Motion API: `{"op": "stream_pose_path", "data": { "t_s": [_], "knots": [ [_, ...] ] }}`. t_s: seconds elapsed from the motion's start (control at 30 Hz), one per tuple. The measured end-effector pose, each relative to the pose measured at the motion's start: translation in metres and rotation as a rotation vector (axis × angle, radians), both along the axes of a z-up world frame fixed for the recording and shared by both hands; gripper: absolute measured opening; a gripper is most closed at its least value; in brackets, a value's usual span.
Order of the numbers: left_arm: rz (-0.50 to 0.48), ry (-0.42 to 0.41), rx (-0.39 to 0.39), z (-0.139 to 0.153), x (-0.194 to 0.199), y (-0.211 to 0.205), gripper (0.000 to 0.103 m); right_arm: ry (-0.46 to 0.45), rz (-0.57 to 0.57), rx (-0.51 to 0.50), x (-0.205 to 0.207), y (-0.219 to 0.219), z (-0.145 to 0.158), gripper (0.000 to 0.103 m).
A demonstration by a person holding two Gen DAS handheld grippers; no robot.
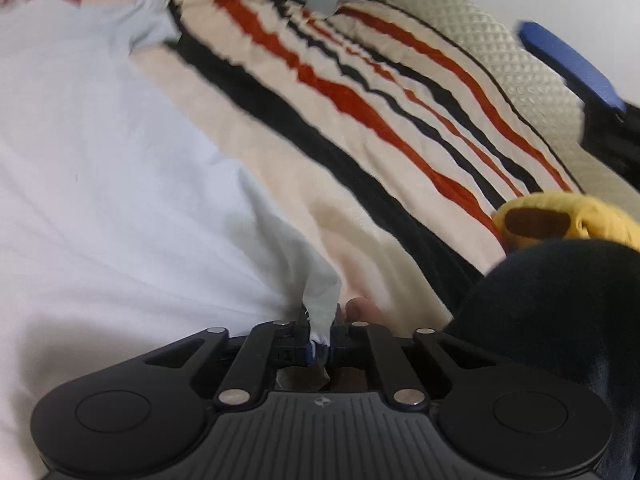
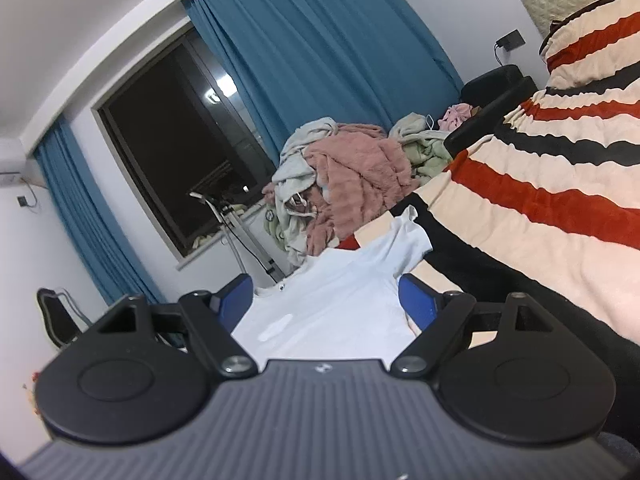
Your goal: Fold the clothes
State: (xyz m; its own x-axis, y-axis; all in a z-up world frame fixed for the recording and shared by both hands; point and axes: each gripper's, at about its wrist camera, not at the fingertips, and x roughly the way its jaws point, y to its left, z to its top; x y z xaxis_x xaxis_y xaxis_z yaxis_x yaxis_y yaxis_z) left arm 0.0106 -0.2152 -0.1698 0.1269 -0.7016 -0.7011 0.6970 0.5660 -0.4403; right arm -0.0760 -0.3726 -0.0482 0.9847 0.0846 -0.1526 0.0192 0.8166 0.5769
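White T-shirt [image 1: 100,160] fabric fills the left half of what we see from the left wrist camera, spread flat over a striped blanket [image 1: 360,120] of cream, red and black bands. Our left gripper [image 1: 320,342] is clamped on a pinched-up corner of the shirt's edge; the cloth bunches into a narrow fold between the closed jaws and runs up from them in a taut ridge. To the right of that gripper we see a dark garment [image 1: 560,300] and, just beyond it, a yellow garment [image 1: 580,216] lying on the blanket. A quilted beige headboard [image 1: 480,40] borders the blanket's far side.

From the right wrist camera, our right gripper [image 2: 328,296] stands wide open just above the same shirt [image 2: 340,280], its blue pads [image 2: 416,296] on either side of the cloth without pressing it. Whether they brush the fabric we cannot tell. One short sleeve [image 2: 412,232] sticks out towards the blanket [image 2: 560,160]. Beyond the shirt lies a heap of laundry [image 2: 348,176], pink, grey and pale green, in front of teal curtains [image 2: 320,40] and a dark window [image 2: 168,140].
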Motion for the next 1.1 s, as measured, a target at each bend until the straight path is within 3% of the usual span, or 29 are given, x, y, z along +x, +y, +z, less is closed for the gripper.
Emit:
{"op": "stream_pose_path", "data": {
  "t_s": [0.07, 0.1, 0.13, 0.17, 0.2, 0.23, 0.37, 0.43, 0.57, 0.73, 0.93, 1.1],
  "knots": [
    [0.015, -0.011, 0.009, 0.002, 0.0, -0.002, 0.017, 0.005, 0.003, -0.015, 0.001, 0.002, 0.0, 0.082],
    [0.032, -0.031, 0.022, 0.006, 0.0, 0.0, 0.031, 0.006, 0.004, -0.025, 0.001, 0.004, 0.001, 0.082],
    [0.053, -0.051, 0.035, 0.011, 0.001, 0.006, 0.051, 0.007, 0.003, -0.038, 0.001, 0.005, 0.001, 0.082],
    [0.075, -0.071, 0.048, 0.016, 0.002, 0.011, 0.06, 0.01, 0.0, -0.048, 0.002, 0.006, 0.001, 0.082],
    [0.097, -0.092, 0.056, 0.023, 0.004, 0.018, 0.077, 0.013, -0.004, -0.058, 0.002, 0.007, 0.001, 0.082],
    [0.119, -0.113, 0.055, 0.03, 0.006, 0.026, 0.083, 0.018, -0.007, -0.063, 0.003, 0.007, 0.0, 0.082],
    [0.232, -0.213, 0.075, 0.063, 0.013, 0.061, 0.086, 0.04, -0.012, -0.083, 0.008, 0.008, -0.001, 0.082],
    [0.332, -0.288, 0.096, 0.081, 0.016, 0.083, 0.094, 0.051, -0.02, -0.119, 0.011, 0.013, 0.0, 0.082],
    [0.493, -0.384, 0.057, 0.121, 0.022, 0.13, 0.097, 0.064, -0.013, -0.212, 0.016, 0.029, 0.002, 0.082],
    [0.624, -0.518, 0.068, 0.152, 0.013, 0.17, 0.1, 0.079, -0.009, -0.309, 0.021, 0.046, 0.004, 0.082],
    [0.757, -0.585, 0.079, 0.152, -0.009, 0.208, 0.103, 0.077, -0.004, -0.378, 0.023, 0.059, 0.005, 0.082],
    [0.8, -0.593, 0.076, 0.153, -0.025, 0.233, 0.103, 0.074, 0.0, -0.428, 0.025, 0.069, 0.007, 0.081]
  ]
}}
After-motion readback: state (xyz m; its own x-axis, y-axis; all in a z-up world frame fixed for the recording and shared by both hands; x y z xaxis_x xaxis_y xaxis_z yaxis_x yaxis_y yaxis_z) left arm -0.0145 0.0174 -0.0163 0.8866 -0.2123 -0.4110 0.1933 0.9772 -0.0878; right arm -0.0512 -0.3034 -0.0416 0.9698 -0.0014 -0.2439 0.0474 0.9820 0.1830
